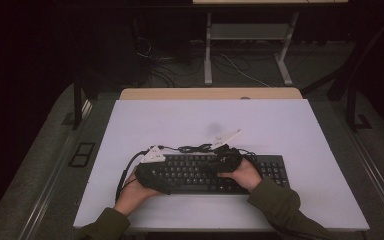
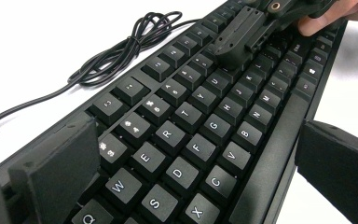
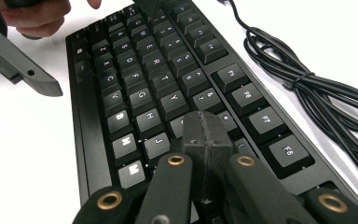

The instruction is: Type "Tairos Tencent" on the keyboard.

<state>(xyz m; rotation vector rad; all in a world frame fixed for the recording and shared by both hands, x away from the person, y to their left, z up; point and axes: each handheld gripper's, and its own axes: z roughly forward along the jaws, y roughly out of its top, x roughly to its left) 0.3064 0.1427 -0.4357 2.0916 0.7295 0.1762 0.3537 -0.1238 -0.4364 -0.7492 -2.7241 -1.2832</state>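
Setup: While both hands rest low at the bottom centre of the high view, each gripper works over the black keyboard (image 1: 215, 172), which lies flat on the white table (image 1: 290, 130), lower centre of that frame.
Right gripper (image 3: 204, 135): jaws clenched together with nothing between them, forming one blunt tip; it sits on the keys near the I/K area, lower centre of the right gripper view. Probable reason: a closed tip presses one key without catching its neighbours.
Left gripper (image 2: 200, 154): jaws released and wide, one at each lower corner of the left gripper view, straddling the keyboard's letter rows. Judged as bracing or readying to hold the board steady.
Keyboard look: matte black full-size board, white backlit legends, raised square caps, number pad at the right end.
Cable (image 3: 307, 88): black, bundled loosely with a tie, lying on the table just behind the board's far edge, clear of the keys.
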